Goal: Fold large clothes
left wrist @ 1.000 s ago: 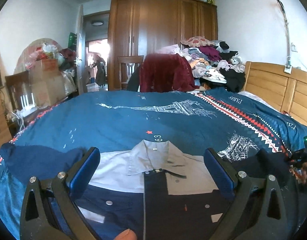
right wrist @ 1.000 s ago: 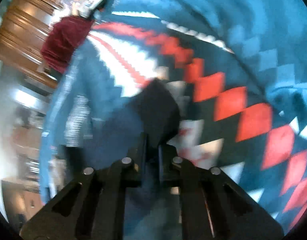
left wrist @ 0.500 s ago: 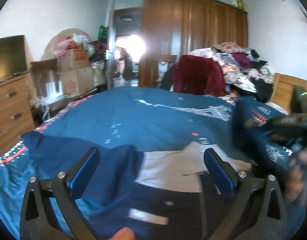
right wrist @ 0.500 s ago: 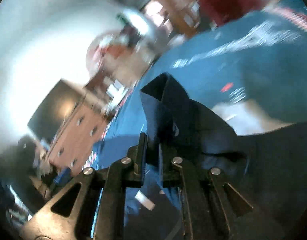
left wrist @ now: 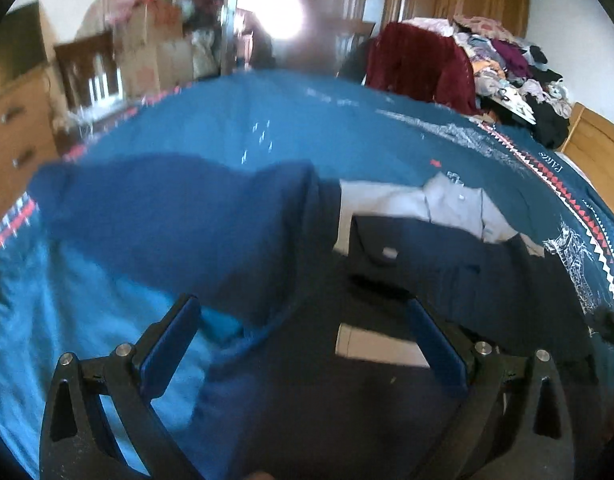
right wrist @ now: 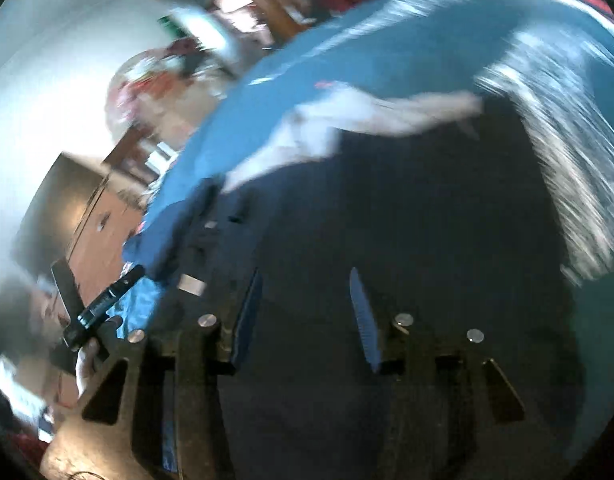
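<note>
Bedroom, cluttered: wardrobe (left wrist: 447, 12) at back, heap of clothes (left wrist: 507, 60) by the headboard, dresser (left wrist: 15, 136) at the left. Bed (left wrist: 267, 120) under a teal printed cover serves as the folding surface.

Shirt (left wrist: 387, 248), dark navy with pale grey yoke and collar (left wrist: 455, 196), lies spread on the bed, collar away from the cameras. Its left sleeve (left wrist: 167, 208) stretches flat out to the side. On the right side dark cloth lies doubled over the chest, edge uneven.

Left gripper (left wrist: 303, 340): fingers wide apart, empty. Shirt's lower body lies between and below them; sleeve is ahead and to the left, not touched as far as I can see.

Right gripper (right wrist: 307, 316): fingers parted, nothing between them. Dark cloth fills the space under and ahead of them; whether the tips touch it I cannot tell, view badly smeared.

Risks, my reading:
- Folded-over right part looks loosely laid; a brushing finger could drag it back open.
- Left sleeve is long and limp; pinched at one layer or too near the shoulder, it would sag and fold crooked.
- Bed cover is soft and loose; a deep pinch could catch it together with the sleeve and pull the whole shirt askew.
- Fast motion in the right view suggests poor aim for any grasp now.
</note>
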Demonstrator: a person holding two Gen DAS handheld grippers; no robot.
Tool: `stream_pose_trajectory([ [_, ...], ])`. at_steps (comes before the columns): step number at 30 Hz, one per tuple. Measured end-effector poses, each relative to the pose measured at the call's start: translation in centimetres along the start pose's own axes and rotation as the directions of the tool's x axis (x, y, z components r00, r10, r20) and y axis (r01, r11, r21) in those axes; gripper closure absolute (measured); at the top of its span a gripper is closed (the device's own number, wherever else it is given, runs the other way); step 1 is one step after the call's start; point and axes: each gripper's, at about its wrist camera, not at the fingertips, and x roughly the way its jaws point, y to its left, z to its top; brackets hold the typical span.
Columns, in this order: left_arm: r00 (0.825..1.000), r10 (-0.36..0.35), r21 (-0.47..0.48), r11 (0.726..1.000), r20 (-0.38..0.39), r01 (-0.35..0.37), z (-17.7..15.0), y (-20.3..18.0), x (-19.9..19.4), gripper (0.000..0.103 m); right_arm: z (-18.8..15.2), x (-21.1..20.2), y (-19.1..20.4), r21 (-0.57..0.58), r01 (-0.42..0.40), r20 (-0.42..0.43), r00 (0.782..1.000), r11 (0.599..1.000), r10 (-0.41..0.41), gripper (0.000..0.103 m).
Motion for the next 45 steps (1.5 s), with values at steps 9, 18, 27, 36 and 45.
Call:
stream_pose_trajectory([
  [9, 0.984, 0.157, -0.362, 0.924, 0.079, -0.119, 2.5, 18.7, -3.7, 0.002, -1.5, -3.6, 1.6, -0.029, 0.020, 0.009, 1.000, 0.999, -0.019, 0.044],
  [18, 0.978, 0.207, -0.531, 0.827, -0.016, -0.184, 6.6, 35.2, 2.8, 0.003, -0.9, 0.9, 8.2, -0.116, -0.042, -0.034, 0.999, 0.992, 0.038, 0.038],
  [27, 0.944, 0.317, -0.509, 0.801, -0.089, -0.316, 9.0, 40.4, 9.0, 0.055, -1.9, 4.0, 10.1, -0.125, -0.035, -0.070, 0.997, 0.992, 0.026, 0.038],
  [36, 0.981, -0.029, -0.184, 0.981, 0.193, 0.065, 14.8, 22.0, 3.2, 0.101, -1.5, 2.1, 7.1, 0.005, -0.056, -0.002, 0.998, 0.998, 0.056, 0.069],
  [45, 0.626, -0.773, 0.117, 0.634, 0.102, 0.764, 10.3, -7.1, -5.7, 0.075, -1.5, -4.7, 2.7, 0.094, -0.046, 0.120, 0.992, 0.994, 0.034, 0.066],
])
